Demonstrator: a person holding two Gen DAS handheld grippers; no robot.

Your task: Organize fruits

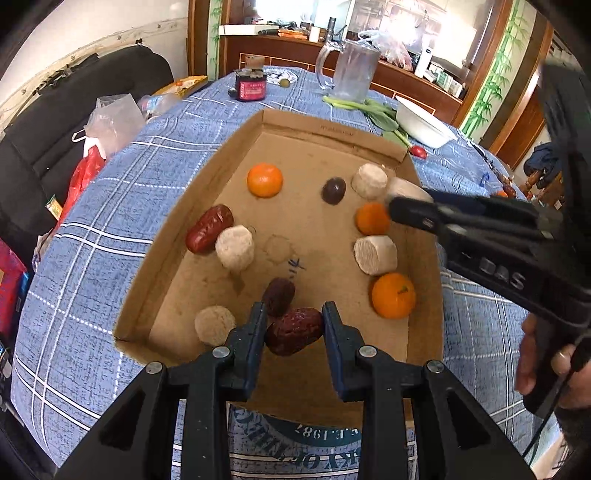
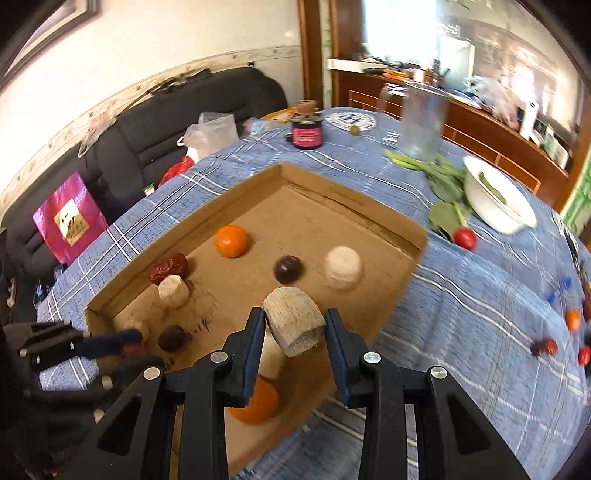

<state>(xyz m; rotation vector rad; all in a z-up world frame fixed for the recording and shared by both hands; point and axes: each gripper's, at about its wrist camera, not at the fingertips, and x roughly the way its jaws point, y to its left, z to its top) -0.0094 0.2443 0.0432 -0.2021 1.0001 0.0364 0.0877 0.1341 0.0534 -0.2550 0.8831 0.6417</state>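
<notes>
Fruits lie in a cardboard tray (image 1: 221,177). Left gripper (image 1: 293,325) clamps a red date (image 1: 295,330). Right gripper (image 2: 294,330) clamps a pale cylinder (image 2: 293,319) above the tray.

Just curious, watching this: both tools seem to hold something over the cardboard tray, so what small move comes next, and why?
Probably lower and release. The left tool grips a red date, the right tool a pale chunk, both above the tray where similar pieces lie.

From my remote seat: black sofa (image 2: 177,122) against white wall (image 2: 166,37), wooden sideboard (image 1: 388,74) under a sunlit window (image 2: 399,26).
</notes>
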